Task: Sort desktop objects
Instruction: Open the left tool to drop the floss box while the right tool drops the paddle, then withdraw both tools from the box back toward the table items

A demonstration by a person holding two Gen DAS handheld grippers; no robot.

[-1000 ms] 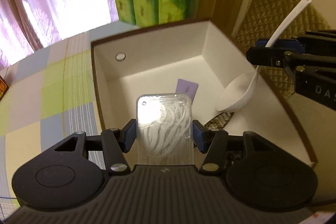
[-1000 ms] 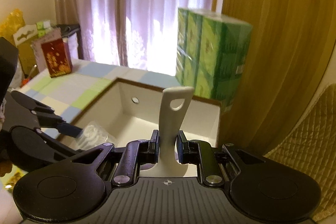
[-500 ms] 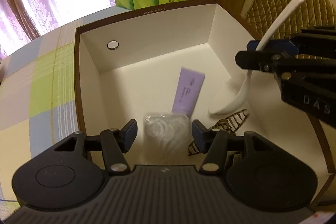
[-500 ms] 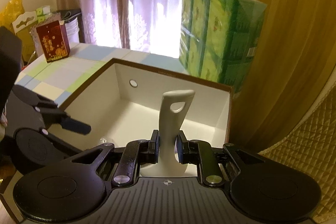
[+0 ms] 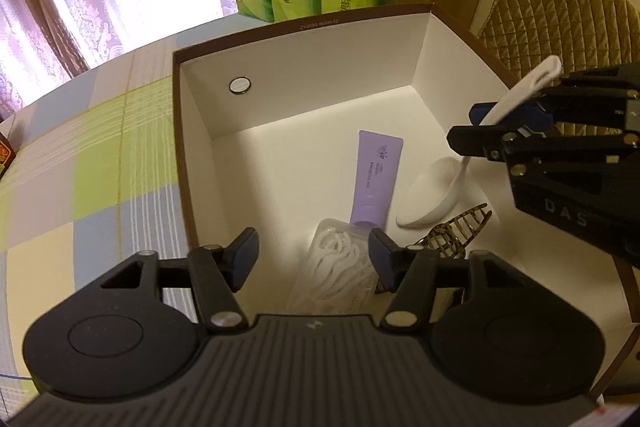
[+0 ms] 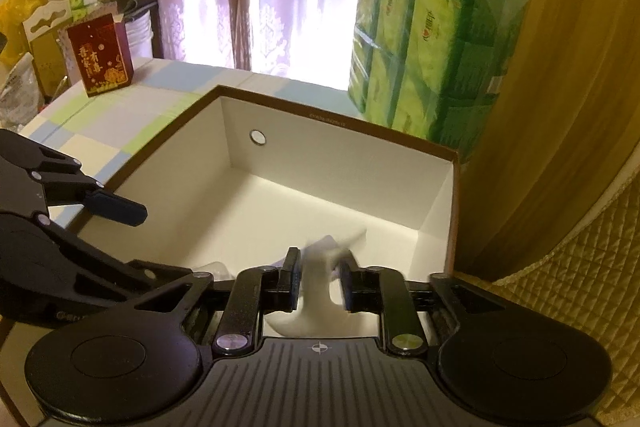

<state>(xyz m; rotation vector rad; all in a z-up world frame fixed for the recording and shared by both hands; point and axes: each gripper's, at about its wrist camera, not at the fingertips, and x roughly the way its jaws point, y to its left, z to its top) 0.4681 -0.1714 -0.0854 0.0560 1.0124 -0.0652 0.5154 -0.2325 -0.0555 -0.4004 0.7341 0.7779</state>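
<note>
Left wrist view
- Left tongs [image 5: 312,253]: jaws opening, wide apart, nothing pressed between the pads; they hang over the near part of the box.
- Clear plastic packet of white floss picks [image 5: 338,269]: lies on the box floor below the gap of the left tongs, free of both pads.
- White-lined cardboard box with brown rim [image 5: 300,27]: stands open on the worktop, a round metal disc [image 5: 240,85] set in its far wall.
- Flat lilac tube with dark print [image 5: 376,183]: lies on the box floor, its near end touching the floss packet.
- White ceramic soup spoon [image 5: 434,195]: bowl down on the box floor, handle slanting up between the fingers of the right tongs [image 5: 486,125].
- Brown claw hair clip [image 5: 460,231]: on the box floor just beside the spoon bowl.
- Checked pastel cloth on the worktop [image 5: 100,179]: left of the box.

Right wrist view
- Right tongs [image 6: 320,285]: jaws opening; the spoon [image 6: 320,287], blurred, stands between the pads with a gap on each side.
- Box [image 6: 332,125]: below and ahead of the tongs.
- Left tongs [image 6: 116,207]: reach in over the box's left rim.
- Green wrapped pack of tissues [image 6: 432,63]: behind the box's far corner.
- Red printed carton [image 6: 100,61]: well apart, on the far left of the worktop.
</note>
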